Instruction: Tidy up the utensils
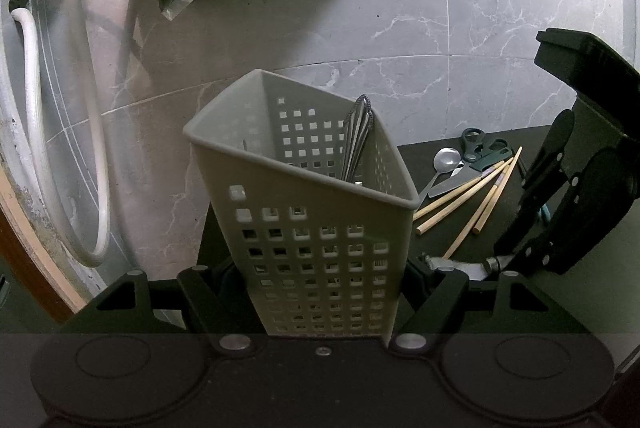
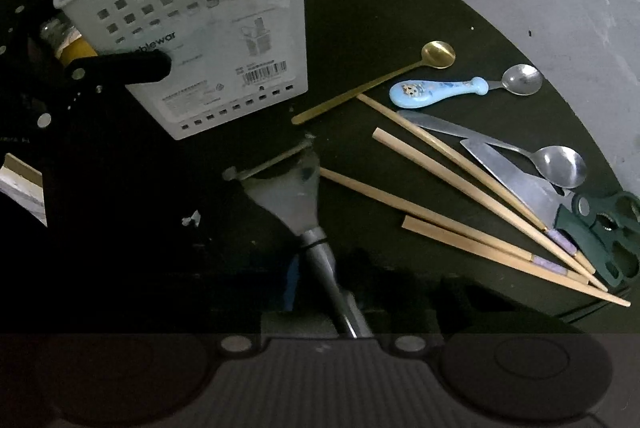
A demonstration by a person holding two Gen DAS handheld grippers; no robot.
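Grey peeler (image 2: pixel 288 187), handle end hidden

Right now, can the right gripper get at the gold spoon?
Probably not yet: the right gripper is shut on a peeler. The gold spoon lies uncovered beyond it, beside the basket, so the way looks free once the peeler goes.

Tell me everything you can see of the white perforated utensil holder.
The utensil holder is a tall, pale grey-white caddy that looks like plastic, with rows of square holes, a rolled rim and an open top. It leans tilted on the dark mat. The left gripper is closed around its lower body. Inside, metal utensil handles lean against a wall. One face carries a printed label with a barcode. The loose chopsticks lie apart from it.
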